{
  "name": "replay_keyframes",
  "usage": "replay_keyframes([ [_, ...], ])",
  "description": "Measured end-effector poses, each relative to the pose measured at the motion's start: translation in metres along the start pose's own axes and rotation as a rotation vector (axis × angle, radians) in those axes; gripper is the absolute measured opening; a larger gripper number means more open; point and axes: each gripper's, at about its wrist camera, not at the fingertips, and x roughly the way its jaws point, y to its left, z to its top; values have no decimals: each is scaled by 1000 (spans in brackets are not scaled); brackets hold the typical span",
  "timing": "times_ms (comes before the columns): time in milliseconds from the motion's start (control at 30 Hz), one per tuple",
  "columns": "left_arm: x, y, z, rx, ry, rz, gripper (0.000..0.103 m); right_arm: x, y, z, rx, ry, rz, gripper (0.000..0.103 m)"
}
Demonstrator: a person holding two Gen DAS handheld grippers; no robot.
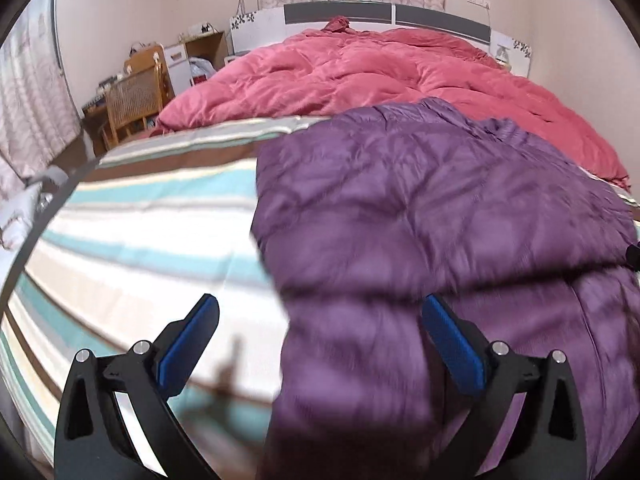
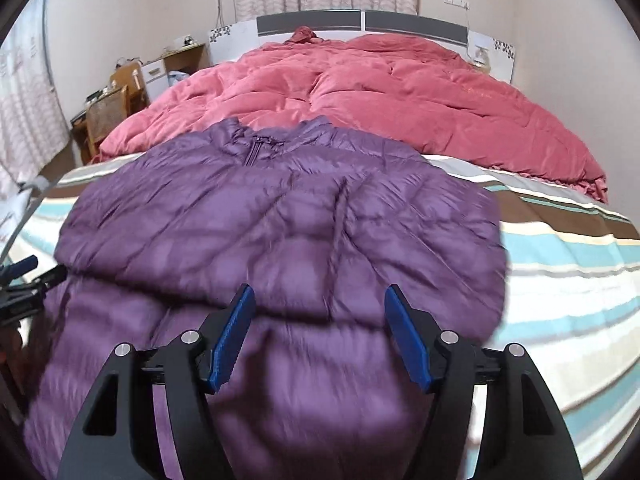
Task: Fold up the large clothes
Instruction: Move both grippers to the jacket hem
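A purple down jacket (image 2: 280, 216) lies on the striped sheet (image 1: 132, 240) of the bed, front side up, with the zipper and collar toward the pink quilt (image 2: 360, 92) that covers the far half of the bed. The lower part of the jacket seems already brought up over the body: a thick rounded fold edge runs across it just ahead of both tools.

The left tool (image 1: 320, 340) stands wide open above the left border of the jacket, one blue pad over the bare sheet and the other over the purple fabric; nothing is pressed between them. The right tool (image 2: 320, 336) is also open, over the middle of the near part of the jacket, and it holds nothing.

I judge that one fold is just laid down and released, and the jacket is about halfway to a compact bundle. The next move probably needs a new grip with both tools, on the near edge or on a side. The filling is puffy and slippery, so the pads must take a deep bite of cloth.
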Motion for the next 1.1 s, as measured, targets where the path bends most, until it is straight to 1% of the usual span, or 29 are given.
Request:
replay_keyframes([
  [67, -8, 5, -15, -5, 23, -23, 101, -14, -6, -12, -2, 12, -10, 67],
  [200, -25, 13, -40, -15, 27, -59, 101, -36, -16, -34, -7, 16, -38, 67],
  [300, -34, 16, -54, -19, 41, -73, 101, -52, -18, -49, -32, 11, -64, 67],
  [367, -40, 17, -65, -5, 52, -78, 101, -61, -19, -59, -45, 12, -73, 67],
  [533, -56, 23, -86, 4, 53, -102, 100, -80, -29, -80, -25, 30, -47, 67],
  [600, -61, 26, -93, 13, 56, -112, 96, -85, -36, -89, 3, 47, -26, 67],
  [667, -67, 31, -101, 16, 62, -140, 81, -92, -48, -100, 53, 70, 12, 67],
  [733, -70, 37, -108, 6, 72, -160, 76, -97, -62, -112, 111, 94, 39, 67],
  [800, -74, 44, -116, -13, 79, -191, 73, -102, -75, -124, 155, 115, 63, 63],
  [867, -77, 47, -121, -13, 82, -210, 65, -107, -86, -137, 194, 138, 100, 57],
  [967, -81, 47, -127, 8, 86, -248, 58, -113, -93, -154, 228, 171, 164, 55],
  [1033, -85, 44, -131, 30, 87, -284, 58, -116, -93, -164, 238, 191, 197, 55],
  [1100, -88, 42, -135, 52, 90, -308, 58, -118, -94, -173, 243, 203, 200, 55],
])
